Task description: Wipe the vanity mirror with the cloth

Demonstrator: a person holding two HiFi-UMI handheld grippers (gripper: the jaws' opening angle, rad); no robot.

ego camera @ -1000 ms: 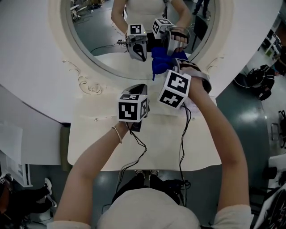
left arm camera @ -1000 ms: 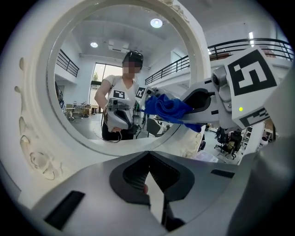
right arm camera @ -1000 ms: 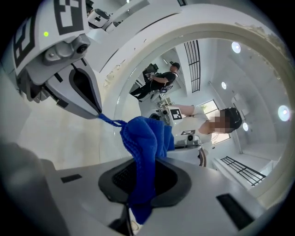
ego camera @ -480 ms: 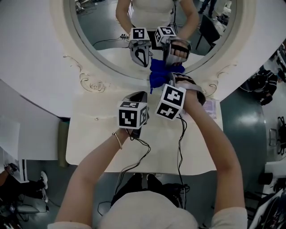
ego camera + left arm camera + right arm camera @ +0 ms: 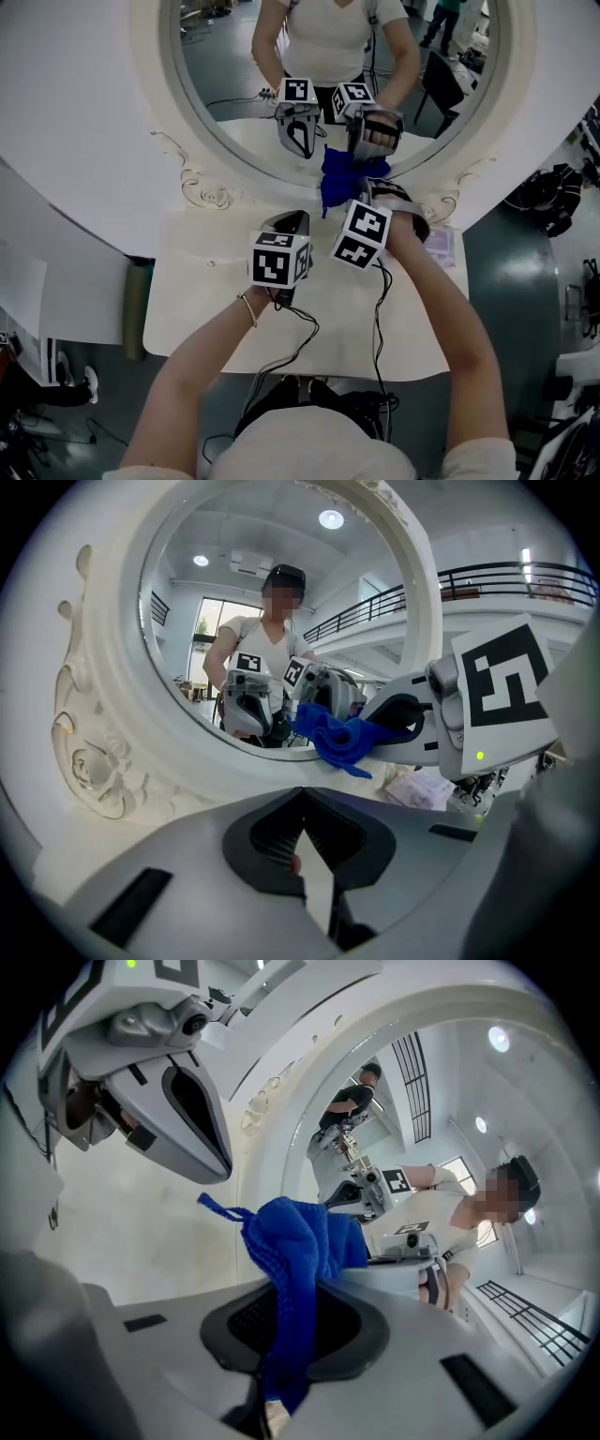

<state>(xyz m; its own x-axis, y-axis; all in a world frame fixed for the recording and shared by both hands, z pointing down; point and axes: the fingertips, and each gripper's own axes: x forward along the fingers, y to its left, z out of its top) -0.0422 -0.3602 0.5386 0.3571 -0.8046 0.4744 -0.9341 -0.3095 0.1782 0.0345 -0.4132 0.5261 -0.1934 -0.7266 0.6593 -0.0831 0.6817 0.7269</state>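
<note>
The right tongs (image 5: 354,192) remain clamped on the blue cloth (image 5: 339,173). Over the last second the cloth has stayed bunched just ahead of their tips, against the lower edge of the vanity mirror (image 5: 234,103), shifting only slightly along the rim. The left tongs (image 5: 289,223), jaws together and empty, stay just left of them, short of the glass. In my judgement, wiping has barely progressed and the glass beyond the cloth is still to do.
</note>
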